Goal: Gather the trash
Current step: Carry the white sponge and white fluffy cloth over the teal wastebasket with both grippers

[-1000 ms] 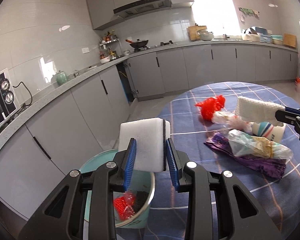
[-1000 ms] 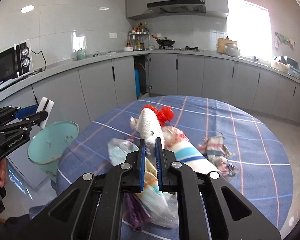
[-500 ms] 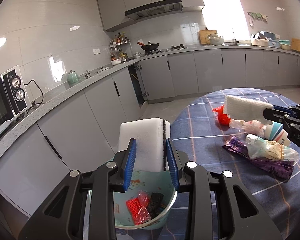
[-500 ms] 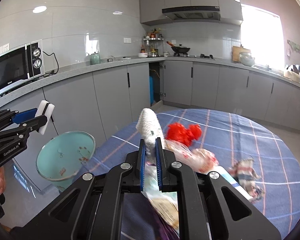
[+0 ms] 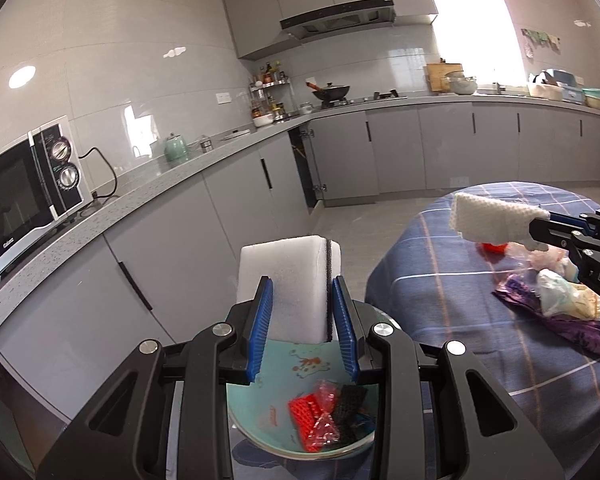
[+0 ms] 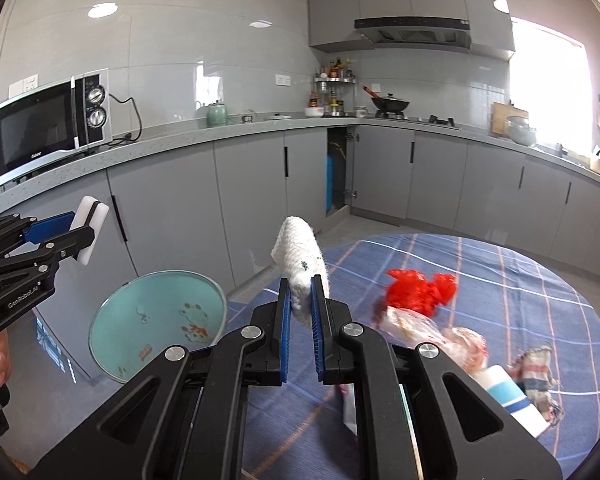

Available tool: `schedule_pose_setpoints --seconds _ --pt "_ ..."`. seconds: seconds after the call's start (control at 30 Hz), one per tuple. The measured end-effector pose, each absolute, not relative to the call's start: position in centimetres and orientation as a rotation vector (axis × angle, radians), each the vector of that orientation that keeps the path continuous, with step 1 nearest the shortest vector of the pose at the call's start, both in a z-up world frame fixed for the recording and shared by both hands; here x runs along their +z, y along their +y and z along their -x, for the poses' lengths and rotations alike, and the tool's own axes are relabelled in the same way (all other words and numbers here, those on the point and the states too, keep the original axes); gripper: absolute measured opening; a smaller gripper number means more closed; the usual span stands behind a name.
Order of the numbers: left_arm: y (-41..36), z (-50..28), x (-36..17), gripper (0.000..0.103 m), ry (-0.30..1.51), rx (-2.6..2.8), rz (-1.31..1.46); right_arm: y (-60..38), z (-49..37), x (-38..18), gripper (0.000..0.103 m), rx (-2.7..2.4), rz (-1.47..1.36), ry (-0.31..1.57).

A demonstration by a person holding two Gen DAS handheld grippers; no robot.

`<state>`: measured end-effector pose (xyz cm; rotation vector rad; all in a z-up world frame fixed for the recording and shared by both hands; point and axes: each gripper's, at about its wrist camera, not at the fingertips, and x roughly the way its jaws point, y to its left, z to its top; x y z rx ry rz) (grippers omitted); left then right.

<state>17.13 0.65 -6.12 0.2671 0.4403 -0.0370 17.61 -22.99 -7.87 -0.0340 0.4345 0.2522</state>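
- Left gripper (image 5: 302,320): blue pads closed on a white sponge (image 5: 288,276) with a dark strip down one side, held above the teal bin (image 5: 260,424)
- Bin: stands beside the table (image 6: 520,280), already holds red and black scraps (image 5: 324,412)
- Right gripper (image 6: 300,308): pads narrow, pinching a white knitted rag (image 6: 298,256), raised over the table edge near the bin
- On the checked tablecloth: red mesh wad (image 6: 420,292), clear plastic bags (image 5: 560,296), purple wrapper (image 5: 572,320), striped cup (image 6: 508,396), crumpled plaid cloth (image 6: 536,368)
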Motion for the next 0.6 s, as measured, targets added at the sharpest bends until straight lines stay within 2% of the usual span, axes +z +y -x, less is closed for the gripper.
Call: schedule_pose_setpoints --seconds 0.6 --pt "4.5 -18.4 -6.3 0.032 0.449 0.063 -0.242 -18.8 -19.6 -8.2 0.011 0.326 0.062 0.45"
